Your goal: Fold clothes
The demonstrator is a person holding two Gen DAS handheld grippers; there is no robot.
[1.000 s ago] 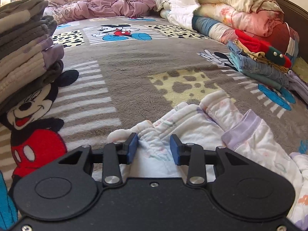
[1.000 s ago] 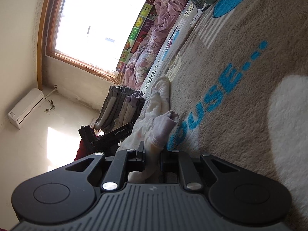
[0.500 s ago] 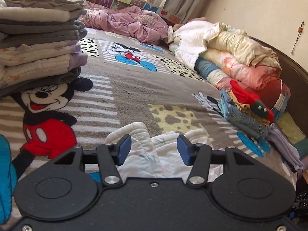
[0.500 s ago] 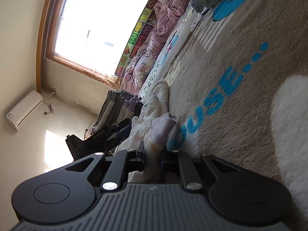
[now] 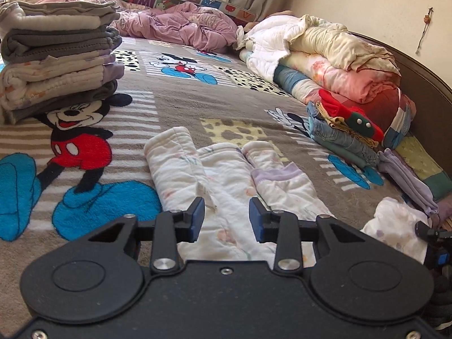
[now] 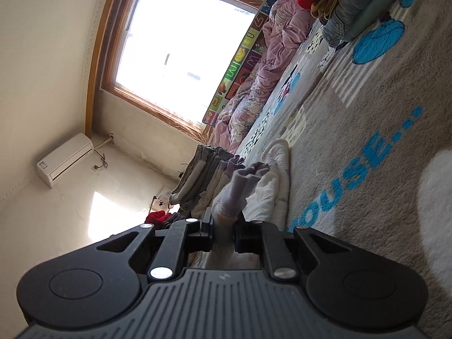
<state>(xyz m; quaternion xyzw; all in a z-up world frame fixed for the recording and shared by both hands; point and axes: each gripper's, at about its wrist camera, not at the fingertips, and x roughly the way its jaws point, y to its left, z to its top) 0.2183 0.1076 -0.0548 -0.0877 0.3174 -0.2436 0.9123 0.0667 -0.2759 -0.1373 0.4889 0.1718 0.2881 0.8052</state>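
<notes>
A white printed garment with lilac cuffs [image 5: 226, 175] lies half folded on the Mickey Mouse blanket [image 5: 175, 104]. My left gripper [image 5: 224, 220] is open and empty, raised just above the garment's near end. My right gripper [image 6: 223, 230] is shut on the garment's lilac-cuffed end [image 6: 240, 189], lifting it off the blanket; the rest of the garment [image 6: 274, 186] trails on the bed. The right gripper also shows at the right edge of the left wrist view [image 5: 432, 240].
A stack of folded grey and cream clothes [image 5: 56, 56] stands at the left, also in the right wrist view [image 6: 203, 178]. Unfolded clothes [image 5: 344, 130] and rolled quilts [image 5: 325, 56] lie at the right. A pink quilt [image 5: 192, 25] lies at the back under the window [image 6: 180, 45].
My left gripper has let go of the garment, opened wider and pulled back and up. My right gripper, still shut on the cuff, has lifted it higher.
</notes>
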